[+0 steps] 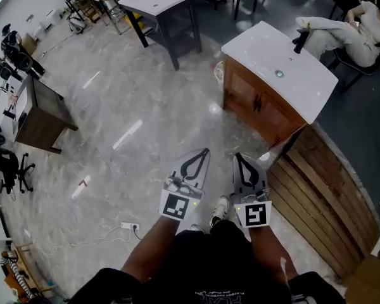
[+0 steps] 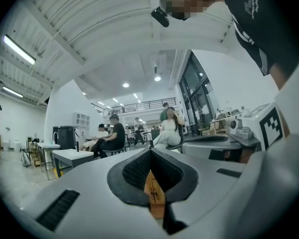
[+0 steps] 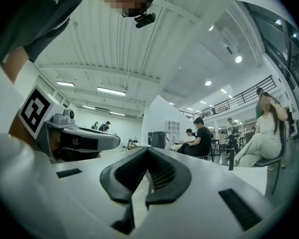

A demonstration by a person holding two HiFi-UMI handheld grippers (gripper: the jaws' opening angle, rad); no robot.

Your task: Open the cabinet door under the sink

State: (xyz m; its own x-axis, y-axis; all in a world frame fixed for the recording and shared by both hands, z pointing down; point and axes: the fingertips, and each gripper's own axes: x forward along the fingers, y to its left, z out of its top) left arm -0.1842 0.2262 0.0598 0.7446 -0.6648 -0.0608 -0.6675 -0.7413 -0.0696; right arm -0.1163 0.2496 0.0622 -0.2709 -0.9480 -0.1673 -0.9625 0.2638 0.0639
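Observation:
The sink cabinet (image 1: 259,106) is brown wood with two doors and dark handles (image 1: 258,102). It carries a white basin top (image 1: 285,68) with a black faucet (image 1: 300,42) and stands at the upper right of the head view. Both grippers are held side by side in front of the person, short of the cabinet and apart from it. My left gripper (image 1: 206,150) (image 2: 150,151) is shut and holds nothing; a strip of the wooden cabinet (image 2: 154,193) shows through the loop of its jaws. My right gripper (image 1: 236,155) (image 3: 147,150) is also shut and holds nothing.
A slatted wooden panel (image 1: 323,189) lies right of the cabinet. A seated person (image 1: 348,30) is behind the sink. A second white-topped table (image 1: 158,2) stands at the back, a brown cabinet (image 1: 41,113) at left, and a power strip (image 1: 130,227) on the marble floor.

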